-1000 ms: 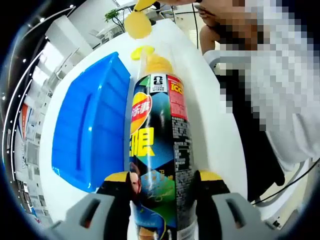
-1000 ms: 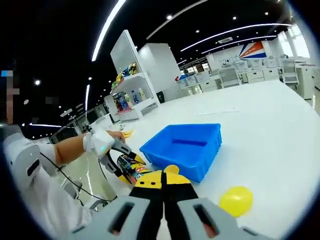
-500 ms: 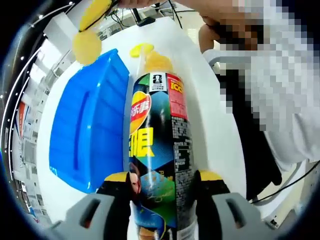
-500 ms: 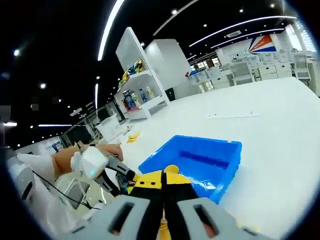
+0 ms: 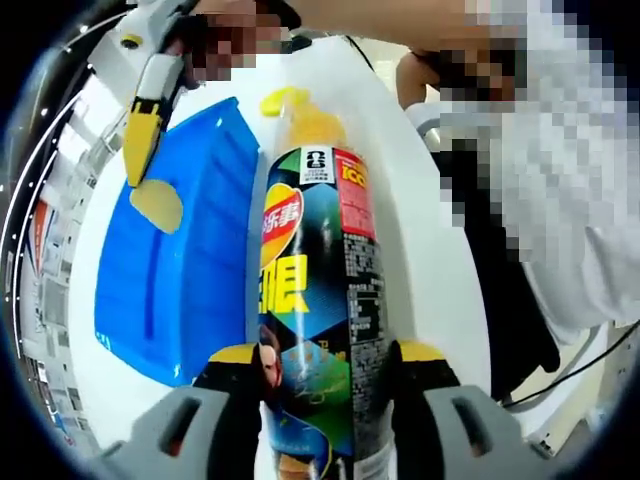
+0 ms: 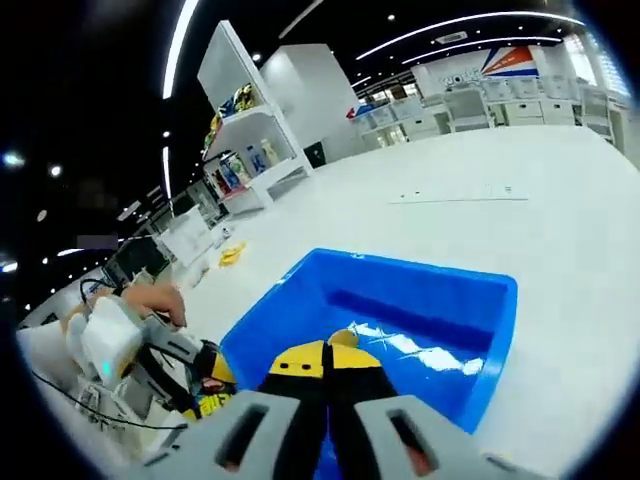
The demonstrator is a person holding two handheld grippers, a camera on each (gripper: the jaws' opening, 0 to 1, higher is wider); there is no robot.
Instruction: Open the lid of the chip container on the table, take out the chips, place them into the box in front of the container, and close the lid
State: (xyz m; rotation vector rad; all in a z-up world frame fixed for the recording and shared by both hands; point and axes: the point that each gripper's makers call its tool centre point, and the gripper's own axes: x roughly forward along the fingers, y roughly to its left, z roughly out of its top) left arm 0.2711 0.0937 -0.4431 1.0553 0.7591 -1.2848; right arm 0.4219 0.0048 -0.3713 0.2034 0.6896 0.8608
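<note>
Left claw (image 5: 325,365) grips the chip container (image 5: 318,300) — red panel reads "100".

Showroom-like hall: white display shelves (image 6: 240,120), ceiling light strips (image 6: 180,45), desks (image 6: 500,100).

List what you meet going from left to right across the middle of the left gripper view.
Blue box → chip held over it by the right gripper → chip container clamped in the left gripper → bare white table → person's sleeve.
</note>
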